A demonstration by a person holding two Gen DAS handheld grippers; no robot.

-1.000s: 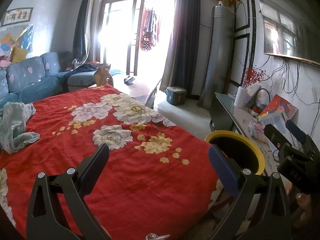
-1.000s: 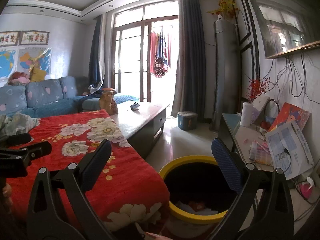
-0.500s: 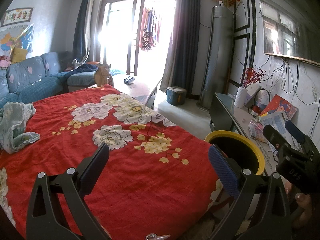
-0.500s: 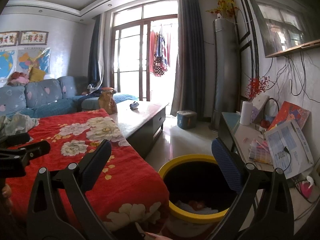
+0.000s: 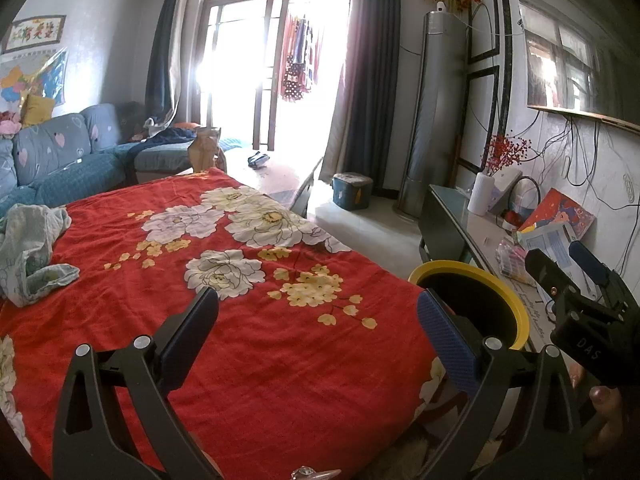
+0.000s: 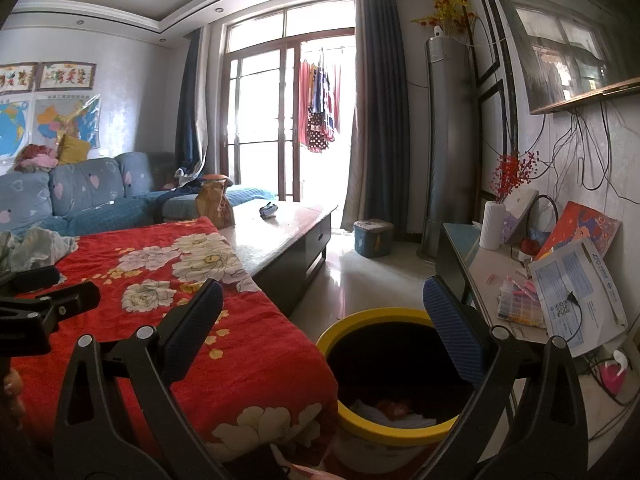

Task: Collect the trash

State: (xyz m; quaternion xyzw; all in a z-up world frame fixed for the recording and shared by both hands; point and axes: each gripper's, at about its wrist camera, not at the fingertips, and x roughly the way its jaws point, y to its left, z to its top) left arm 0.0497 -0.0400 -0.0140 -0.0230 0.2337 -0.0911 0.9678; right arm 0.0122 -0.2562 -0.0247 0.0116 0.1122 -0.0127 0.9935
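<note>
- A bright living room, glass balcony doors (image 6: 288, 120) blazing at the back, and a surface under a red floral cloth (image 5: 248, 344) fills the foreground.
- Left tool (image 5: 316, 332) hangs over that cloth with its jaws spread wide, nothing between them and nothing touched.
- Right tool (image 6: 324, 332) is just as wide, also empty, poised above the near rim of the yellow-rimmed bin (image 6: 384, 432).
- In the left wrist view the right tool (image 5: 576, 280) shows at the right edge, beside the bin (image 5: 516, 300).
- The bin stands on the floor, tight against the cloth's corner; inside it lies trash (image 6: 392, 410), pale crumpled pieces and something reddish.
- A crumpled pale cloth (image 5: 28, 248) sits at the far left of the red cover, well apart from both tools.
- Beyond that, a blue sofa (image 6: 80, 196) and a low coffee table (image 6: 280, 236).
</note>
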